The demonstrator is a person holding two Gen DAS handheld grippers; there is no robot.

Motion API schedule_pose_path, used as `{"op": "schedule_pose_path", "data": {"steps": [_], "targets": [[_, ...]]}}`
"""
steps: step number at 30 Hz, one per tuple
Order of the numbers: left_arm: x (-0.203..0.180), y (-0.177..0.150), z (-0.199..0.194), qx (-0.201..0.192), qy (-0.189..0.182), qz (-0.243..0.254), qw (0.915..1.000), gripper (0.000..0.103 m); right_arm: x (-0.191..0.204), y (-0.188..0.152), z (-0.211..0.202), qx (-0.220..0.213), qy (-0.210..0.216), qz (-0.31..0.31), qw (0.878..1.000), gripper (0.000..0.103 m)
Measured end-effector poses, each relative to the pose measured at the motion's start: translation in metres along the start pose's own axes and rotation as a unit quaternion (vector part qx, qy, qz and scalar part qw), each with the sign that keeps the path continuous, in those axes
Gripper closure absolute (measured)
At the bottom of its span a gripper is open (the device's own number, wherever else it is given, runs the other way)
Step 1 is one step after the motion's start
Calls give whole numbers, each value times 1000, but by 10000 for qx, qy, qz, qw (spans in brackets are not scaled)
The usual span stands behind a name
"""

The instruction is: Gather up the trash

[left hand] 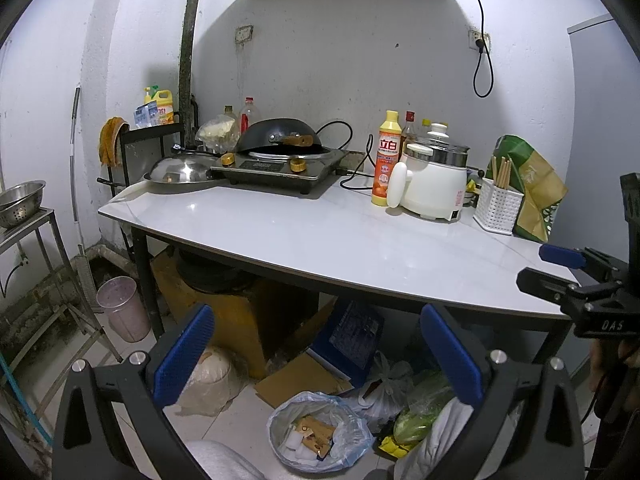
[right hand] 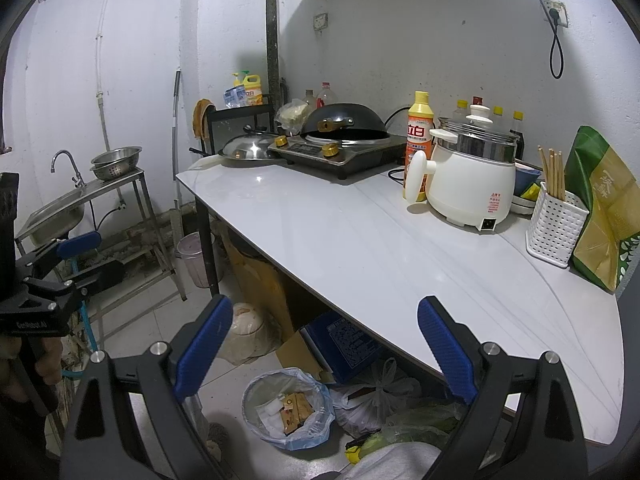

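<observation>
Both grippers up, side by side, pointing fwd. Left gripper (left hand: pixel 318 354) wide open, nothing btwn its blue pads (left hand: pixel 184 356). Right gripper (right hand: pixel 324 350) same: jaws spread, empty. A hand (right hand: pixel 24 364) grips the left handle, seen from the right cam.

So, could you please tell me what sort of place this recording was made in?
It looks like a small home kitchen: a wok sits on a countertop cooker, an electric pot stands beside dish soap, and a steel sink with a tap is by the wall.
</observation>
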State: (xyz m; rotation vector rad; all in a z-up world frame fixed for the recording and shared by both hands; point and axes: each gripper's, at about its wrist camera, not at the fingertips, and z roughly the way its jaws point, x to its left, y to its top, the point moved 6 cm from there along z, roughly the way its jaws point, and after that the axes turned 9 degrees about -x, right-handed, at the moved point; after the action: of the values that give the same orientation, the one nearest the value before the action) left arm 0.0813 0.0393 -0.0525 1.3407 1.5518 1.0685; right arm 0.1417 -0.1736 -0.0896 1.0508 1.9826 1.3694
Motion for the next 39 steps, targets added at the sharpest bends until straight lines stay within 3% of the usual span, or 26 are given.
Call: {"op": "schedule_pose_path", "data": {"steps": [39], "targets": [[-3, 1, 1, -4, 0, -4, 10000, 0, -2, 0, 0, 5, 1, -2, 10000, 10]]}}
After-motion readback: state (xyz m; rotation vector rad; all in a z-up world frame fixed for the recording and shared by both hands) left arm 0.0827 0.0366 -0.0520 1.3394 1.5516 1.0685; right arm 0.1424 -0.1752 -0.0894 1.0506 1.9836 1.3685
